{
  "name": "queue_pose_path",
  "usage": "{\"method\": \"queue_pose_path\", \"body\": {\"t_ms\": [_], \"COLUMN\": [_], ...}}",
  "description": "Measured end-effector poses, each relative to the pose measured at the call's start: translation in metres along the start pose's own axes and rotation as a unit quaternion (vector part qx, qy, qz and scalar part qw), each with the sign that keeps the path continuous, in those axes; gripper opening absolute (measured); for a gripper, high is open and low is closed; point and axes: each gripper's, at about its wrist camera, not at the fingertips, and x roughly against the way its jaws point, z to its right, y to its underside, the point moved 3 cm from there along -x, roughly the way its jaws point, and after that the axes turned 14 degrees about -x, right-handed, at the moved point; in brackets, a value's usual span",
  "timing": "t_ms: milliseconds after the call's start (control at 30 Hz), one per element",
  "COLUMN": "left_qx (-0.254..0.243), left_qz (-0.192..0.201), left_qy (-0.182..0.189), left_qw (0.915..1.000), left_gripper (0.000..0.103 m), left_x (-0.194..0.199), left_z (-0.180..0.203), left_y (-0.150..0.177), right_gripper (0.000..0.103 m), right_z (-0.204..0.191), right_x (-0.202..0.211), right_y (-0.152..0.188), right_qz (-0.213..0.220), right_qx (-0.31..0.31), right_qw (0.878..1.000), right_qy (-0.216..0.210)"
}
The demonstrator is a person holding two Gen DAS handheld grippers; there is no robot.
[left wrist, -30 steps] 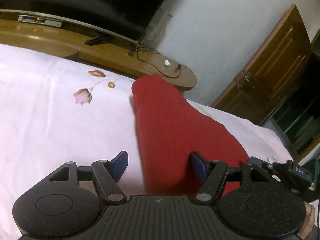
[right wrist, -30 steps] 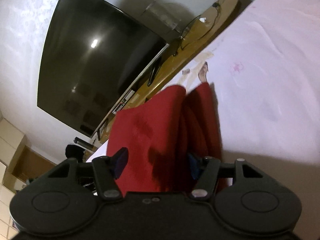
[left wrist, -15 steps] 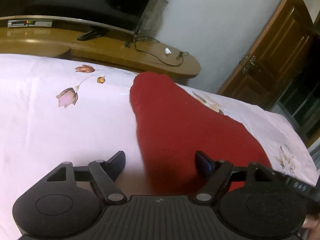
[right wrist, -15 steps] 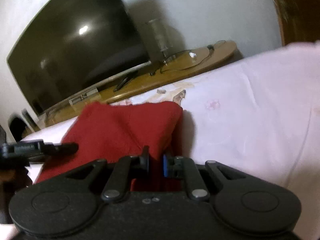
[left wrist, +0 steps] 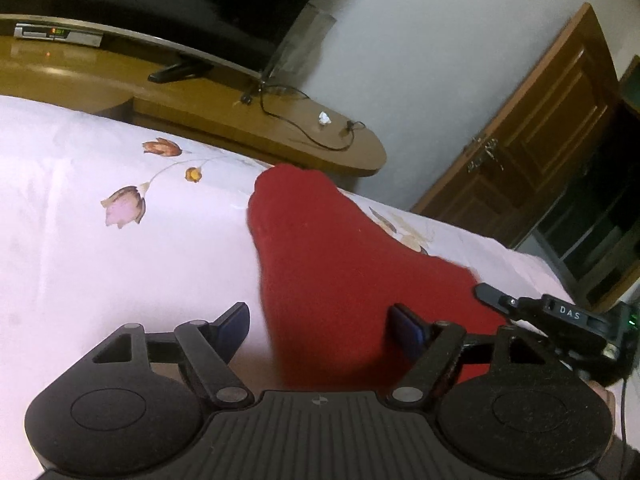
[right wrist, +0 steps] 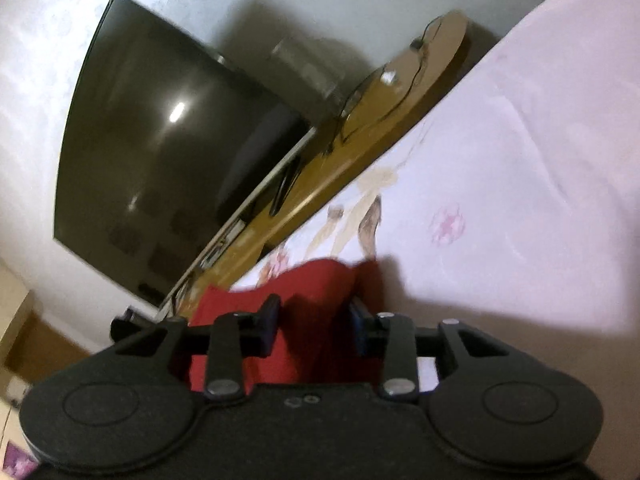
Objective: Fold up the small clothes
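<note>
Your left gripper (left wrist: 320, 320) hung low over the bed (left wrist: 120, 280) with its jaws set wide apart, pressing on nothing. The red garment (left wrist: 340, 264) lay on the pink flowered sheet and ran away from you toward the bed's far edge. Its near end lay between those open jaws, the right fingertip (left wrist: 406, 326) over the cloth and the left one over bare sheet.

Your right gripper (right wrist: 316, 322) showed red cloth between its jaws. They had just been closing and then eased a little wider. That view is blurred, so you could not tell whether the pads pressed on the fabric or merely flanked it. In the left wrist view the right tool came in from the right at the garment's near right edge (a black body marked DAS).

Beyond the foot of the bed stood a long wooden TV stand (left wrist: 240, 112) carrying a dark television (right wrist: 160, 152). A set-top box (left wrist: 58, 36) sat under the screen at the left. A black cable (left wrist: 304, 128) trailed over the stand's rounded end, and a small white scrap (left wrist: 325, 119) lay beside it. A clear upright container (left wrist: 296, 48) stood by the screen's corner. To the right, a brown wooden door (left wrist: 540, 132) stood against the white wall. The printed flowers (left wrist: 124, 210) lay on open sheet left of the garment, and nothing lay on the cloth itself.
</note>
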Motion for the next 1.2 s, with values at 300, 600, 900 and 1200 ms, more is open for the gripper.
{"method": "queue_pose_path", "body": {"t_ms": [300,600,900,1200], "left_qx": [-0.044,-0.043,-0.061,-0.072], "left_qz": [-0.023,0.009,-0.018,0.002], "left_qy": [-0.055,-0.003,-0.003,0.015], "left_qw": [0.9972,0.9990,0.9980,0.9973], "left_gripper": [0.085,0.086,0.086,0.086], "left_x": [-0.022,0.043,0.048,0.092], "left_z": [0.006,0.016,0.009,0.034], "left_y": [-0.004,0.021,0.049,0.059], "right_gripper": [0.012,0.049,0.020,0.035], "right_z": [-0.010,-0.046,-0.035,-0.057], "right_x": [-0.015,0.051,0.062,0.098], "right_y": [0.017,0.041,0.085,0.095], "right_qz": [0.043,0.043,-0.020,0.000], "right_qx": [0.146,0.189,0.210,0.207], "right_qw": [0.981,0.977,0.970,0.972], "right_qy": [0.121,0.085,0.120,0.108]}}
